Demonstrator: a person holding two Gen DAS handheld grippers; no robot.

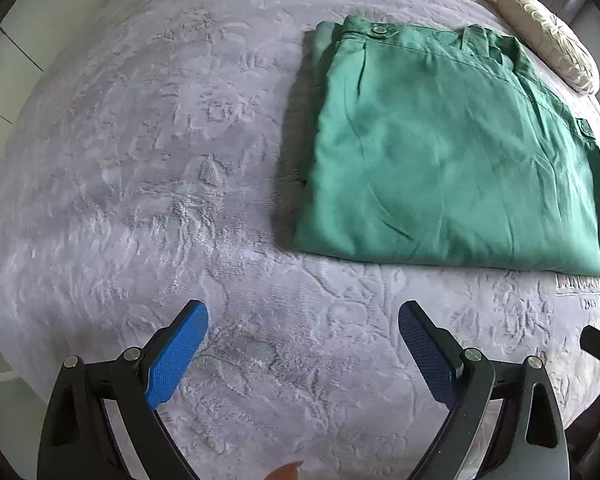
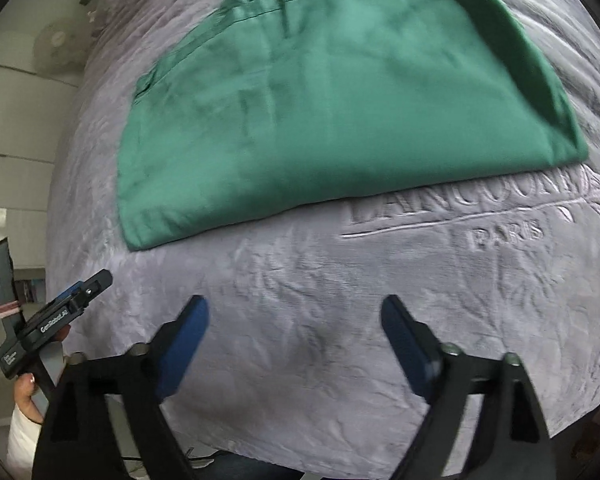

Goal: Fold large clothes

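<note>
Green trousers are what we are folding, and they lie as a flat, squared-off bundle on the grey embossed blanket, touched by neither tool. Nearest to us, short of the trousers' near fold, the left gripper hangs above bare blanket with its blue-padded fingers spread wide and nothing between them. The right gripper stands the same way, jaws apart and empty, also on our side of the trousers. In the right wrist view we see the left gripper from outside, off the trousers' near left corner, with our hand around its handle; the left wrist view shows none of that. Just beyond the right gripper, the right view reads raised lettering pressed into the blanket, "PARIS" under a larger word half covered by the trousers' near edge; the left view catches only a sliver of it. The trousers look smooth with a few soft creases, layered edges stacked along one side. The right view is blurred, so we cannot make out detail there. Farther off, the left view alone shows the waistband with a metal button and belt loops, and past the trousers' far corner a pale patterned pillow.
</note>
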